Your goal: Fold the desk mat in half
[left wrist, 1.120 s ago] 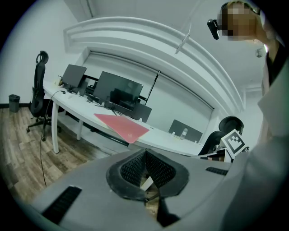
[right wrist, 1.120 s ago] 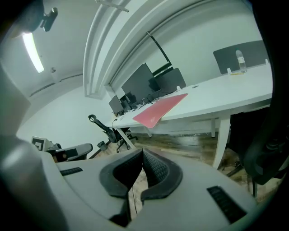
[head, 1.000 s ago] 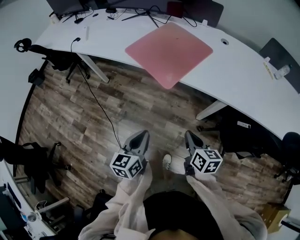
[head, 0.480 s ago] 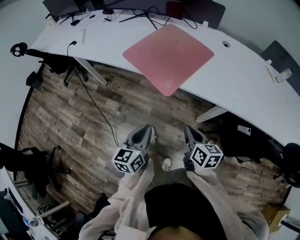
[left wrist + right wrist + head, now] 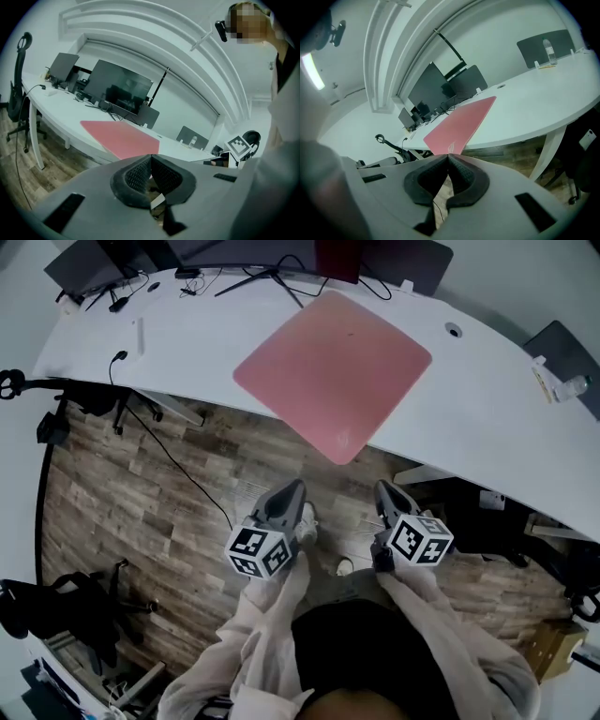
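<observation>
A pink desk mat [image 5: 335, 369] lies flat and unfolded on the curved white desk [image 5: 487, 399], one corner hanging over the near edge. It also shows in the left gripper view as a pink desk mat [image 5: 118, 138] and in the right gripper view as a pink desk mat [image 5: 461, 124]. My left gripper [image 5: 292, 487] and right gripper [image 5: 382, 487] hang over the wooden floor, well short of the desk. Both are shut with nothing between the pads.
Monitors [image 5: 118, 89], cables and small items [image 5: 139, 334] sit at the desk's back. A cable [image 5: 173, 465] trails down across the floor. Office chairs [image 5: 56, 606] stand left, dark gear [image 5: 487, 521] under the desk at right. The person's shoes [image 5: 342, 567] are below.
The view has moved closer to the desk, so the mat sits lower and larger. Both grippers stay shut and side by side in front of the person.
</observation>
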A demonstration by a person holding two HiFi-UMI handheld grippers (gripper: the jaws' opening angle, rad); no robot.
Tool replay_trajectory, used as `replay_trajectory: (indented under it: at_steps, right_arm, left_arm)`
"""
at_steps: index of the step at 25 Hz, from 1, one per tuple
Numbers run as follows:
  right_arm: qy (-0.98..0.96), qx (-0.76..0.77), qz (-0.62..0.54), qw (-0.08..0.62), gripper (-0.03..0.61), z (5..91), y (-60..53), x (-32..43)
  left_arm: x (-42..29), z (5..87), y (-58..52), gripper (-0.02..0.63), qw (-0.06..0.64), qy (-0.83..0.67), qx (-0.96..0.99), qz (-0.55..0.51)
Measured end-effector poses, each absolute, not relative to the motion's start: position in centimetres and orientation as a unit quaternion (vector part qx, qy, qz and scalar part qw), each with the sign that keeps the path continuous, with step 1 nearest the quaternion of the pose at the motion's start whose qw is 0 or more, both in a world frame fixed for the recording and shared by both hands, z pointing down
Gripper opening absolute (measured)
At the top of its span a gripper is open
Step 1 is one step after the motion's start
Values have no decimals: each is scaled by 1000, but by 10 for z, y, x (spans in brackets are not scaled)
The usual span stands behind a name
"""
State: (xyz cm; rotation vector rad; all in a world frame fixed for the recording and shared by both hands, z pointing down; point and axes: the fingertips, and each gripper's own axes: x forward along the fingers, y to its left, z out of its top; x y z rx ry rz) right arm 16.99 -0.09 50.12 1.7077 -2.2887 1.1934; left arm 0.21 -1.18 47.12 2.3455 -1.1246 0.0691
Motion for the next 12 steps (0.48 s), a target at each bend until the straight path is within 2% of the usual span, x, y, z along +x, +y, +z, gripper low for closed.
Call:
replay_trajectory:
  at_steps: [9, 12]
  right_arm:
    - [-678, 593, 435, 12, 15, 530, -51, 153]
    - [-653, 600, 463, -9, 68, 546, -61, 154]
  left_arm:
    - [-10, 493, -84, 26, 288, -356, 888, 50]
    - [-8, 506, -97, 26, 295, -341, 891, 59]
